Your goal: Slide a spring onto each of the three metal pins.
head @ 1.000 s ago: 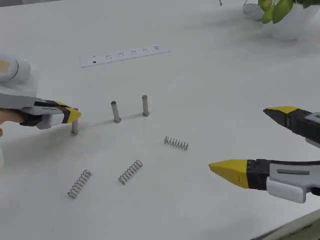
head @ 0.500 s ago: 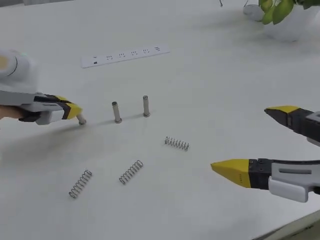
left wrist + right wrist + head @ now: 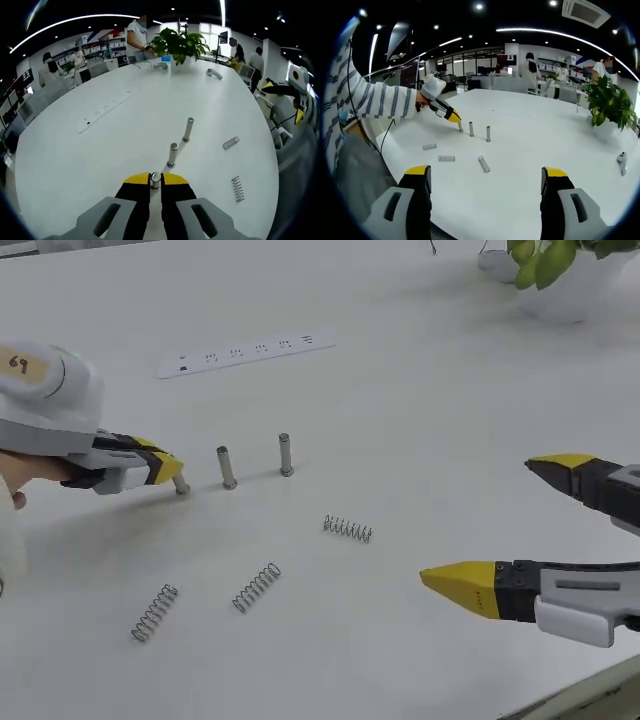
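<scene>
Pinching one metal pin (image 3: 156, 179), the left gripper (image 3: 155, 175) sits clenched (right gripper (image 3: 477, 520) gapes wide).

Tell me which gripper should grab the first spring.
Right. The right gripper is open and empty, with the nearest spring lying toward it. The left gripper is shut on the leftmost pin.

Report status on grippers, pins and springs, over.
Left hand-held gripper shut on leftmost short metal pin; right hand-held gripper open. Two other metal pins upright, bare. Three coiled wire springs loose on white table. Path clear.
</scene>
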Motion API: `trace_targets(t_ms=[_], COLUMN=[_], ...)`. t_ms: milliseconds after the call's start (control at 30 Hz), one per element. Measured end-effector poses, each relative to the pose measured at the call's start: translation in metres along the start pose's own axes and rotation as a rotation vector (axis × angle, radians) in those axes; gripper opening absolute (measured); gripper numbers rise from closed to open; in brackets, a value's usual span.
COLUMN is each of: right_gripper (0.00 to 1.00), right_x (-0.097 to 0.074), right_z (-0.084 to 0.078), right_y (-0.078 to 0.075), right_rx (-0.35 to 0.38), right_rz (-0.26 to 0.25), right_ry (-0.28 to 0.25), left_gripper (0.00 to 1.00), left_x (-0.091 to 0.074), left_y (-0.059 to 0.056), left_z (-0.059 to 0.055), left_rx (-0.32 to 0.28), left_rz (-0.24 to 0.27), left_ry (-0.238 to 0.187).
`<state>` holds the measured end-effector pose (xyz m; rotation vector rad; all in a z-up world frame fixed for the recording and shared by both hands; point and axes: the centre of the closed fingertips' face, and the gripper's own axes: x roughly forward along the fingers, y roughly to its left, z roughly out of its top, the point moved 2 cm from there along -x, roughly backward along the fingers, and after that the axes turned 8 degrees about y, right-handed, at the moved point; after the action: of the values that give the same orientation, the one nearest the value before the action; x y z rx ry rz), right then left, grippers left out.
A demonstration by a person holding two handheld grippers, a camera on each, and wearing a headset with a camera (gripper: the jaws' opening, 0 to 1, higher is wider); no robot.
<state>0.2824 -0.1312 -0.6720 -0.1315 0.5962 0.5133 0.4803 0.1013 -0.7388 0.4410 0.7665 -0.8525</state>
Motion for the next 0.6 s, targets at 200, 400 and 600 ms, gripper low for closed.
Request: trace_targets(t_ms=[200,400,600], right_gripper=[0.90,0.90,0.89], right_x=[0.000,0.002,0.000], right_z=[-0.001,-0.007,-0.006], right_y=[0.001,0.001,-0.001], right_rx=[0.002,0.005,0.010], right_rz=[0.006,0.013,0.005], right_ry=[0.003,0.017,0.008], left_gripper=[0.00,0.00,0.00], left_x=[0.003,0.004,0.004], left_y=[0.005,0.007,0.010], left_z=[-0.004,-0.007,-0.007], left_rx=[-0.011,-0.036,-0.084], left_rz=[0.009,0.015,0.027], left_ry=[0.014,0.017,0.010])
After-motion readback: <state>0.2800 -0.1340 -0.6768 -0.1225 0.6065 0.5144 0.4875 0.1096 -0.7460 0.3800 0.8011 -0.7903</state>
